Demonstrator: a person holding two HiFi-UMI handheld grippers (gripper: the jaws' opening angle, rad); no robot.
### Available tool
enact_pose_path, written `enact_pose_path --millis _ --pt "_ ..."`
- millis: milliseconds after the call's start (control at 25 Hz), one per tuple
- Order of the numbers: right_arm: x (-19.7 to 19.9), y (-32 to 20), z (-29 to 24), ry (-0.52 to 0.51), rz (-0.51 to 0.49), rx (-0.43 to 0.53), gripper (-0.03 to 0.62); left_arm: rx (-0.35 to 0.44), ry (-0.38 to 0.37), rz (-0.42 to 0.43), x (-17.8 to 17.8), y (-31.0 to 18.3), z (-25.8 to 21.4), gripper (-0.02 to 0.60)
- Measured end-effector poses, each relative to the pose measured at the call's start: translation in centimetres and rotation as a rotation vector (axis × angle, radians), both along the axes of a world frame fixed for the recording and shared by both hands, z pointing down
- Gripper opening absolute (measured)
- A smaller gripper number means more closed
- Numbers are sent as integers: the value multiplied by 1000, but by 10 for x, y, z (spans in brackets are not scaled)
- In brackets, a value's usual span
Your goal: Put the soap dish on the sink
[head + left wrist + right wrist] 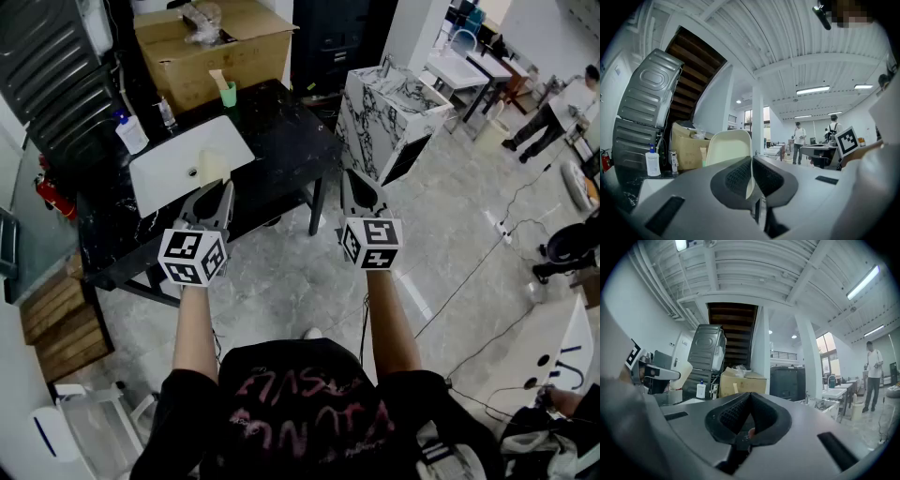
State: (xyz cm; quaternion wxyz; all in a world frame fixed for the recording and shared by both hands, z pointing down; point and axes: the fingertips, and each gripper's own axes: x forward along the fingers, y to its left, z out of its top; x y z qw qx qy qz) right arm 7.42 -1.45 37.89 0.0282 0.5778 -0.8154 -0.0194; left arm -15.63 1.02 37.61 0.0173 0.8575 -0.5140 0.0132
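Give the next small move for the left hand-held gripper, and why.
Probably lower the left hand-held gripper toward the sink. Its jaws are shut on the dish, which in the head view sits over the sink's near right corner and seems to be in the air, not yet resting on it.

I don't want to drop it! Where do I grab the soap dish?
Pinch the thin rim of the soap dish at one end, coming from that end, like the left hand-held gripper does now. Its slim wall fits between the jaws.
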Motion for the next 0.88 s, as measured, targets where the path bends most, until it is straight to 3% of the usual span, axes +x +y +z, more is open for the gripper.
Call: enact_pose_path --millis 880 --pt "-39 15 -2 32 -19 15 12 8 6 19 -27 16 2 23"
